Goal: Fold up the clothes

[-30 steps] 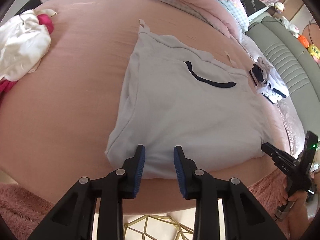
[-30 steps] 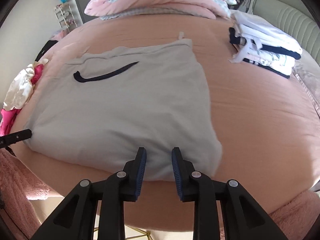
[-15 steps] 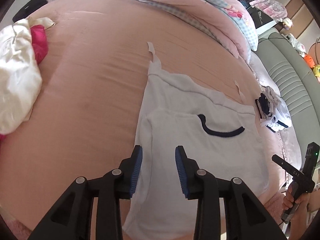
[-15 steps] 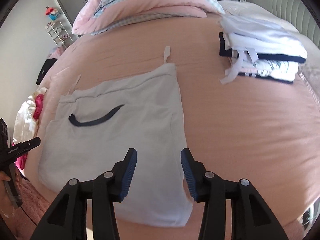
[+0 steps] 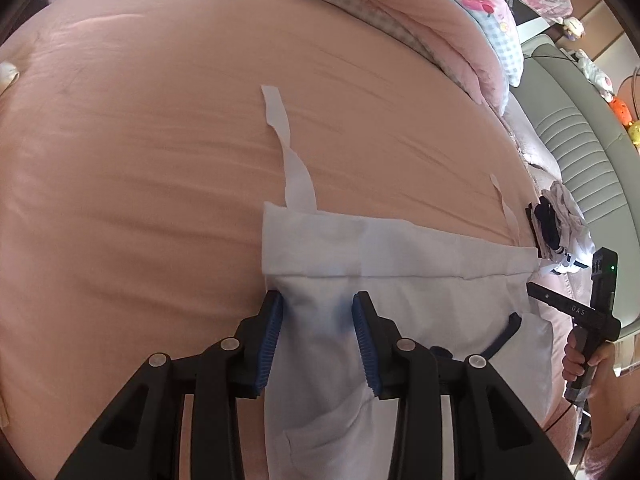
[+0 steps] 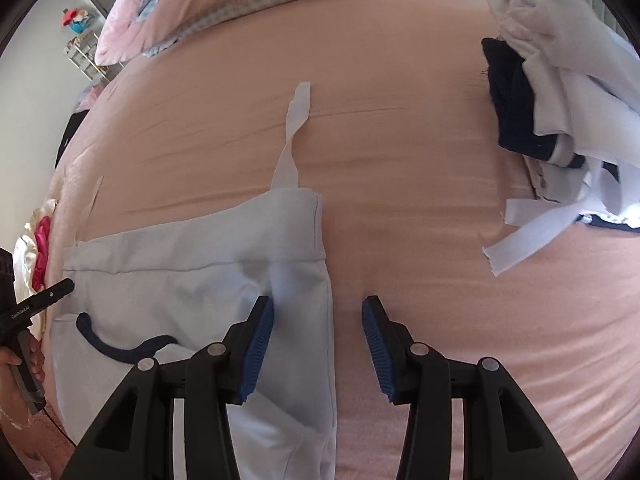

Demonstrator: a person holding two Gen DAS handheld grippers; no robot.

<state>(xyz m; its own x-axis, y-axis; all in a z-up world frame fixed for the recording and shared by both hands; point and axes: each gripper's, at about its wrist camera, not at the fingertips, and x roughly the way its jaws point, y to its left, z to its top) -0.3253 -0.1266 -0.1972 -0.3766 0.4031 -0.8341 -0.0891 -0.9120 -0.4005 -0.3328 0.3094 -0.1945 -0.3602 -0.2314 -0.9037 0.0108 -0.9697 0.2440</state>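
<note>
While both grippers hang over the near end of the pink bed point(image 5: 132, 128), a pale grey garment point(image 5: 400, 280) lies flat on it with its waistband turned away and two flat ties trailing up the sheet. Far left in the right wrist view, a heap of white and pink clothes point(image 6: 38, 248) sits at the bed's edge. The left gripper point(image 5: 318, 336) is over the garment's left corner just below the waistband; its jaws have just been opening and now stand part open, cloth lying between the blue pads with no pinch visible. A dark curved mark point(image 6: 120, 344) shows on the cloth between the two tools. The right gripper point(image 6: 318, 344) straddles the garment's right edge, jaws having just opened wider, the left pad over cloth and the right pad over bare sheet. Further right rests a stack of folded white and navy clothes point(image 6: 560, 92), well apart from the garment. Pink bedding point(image 5: 460, 20) is piled at the far end.
</note>
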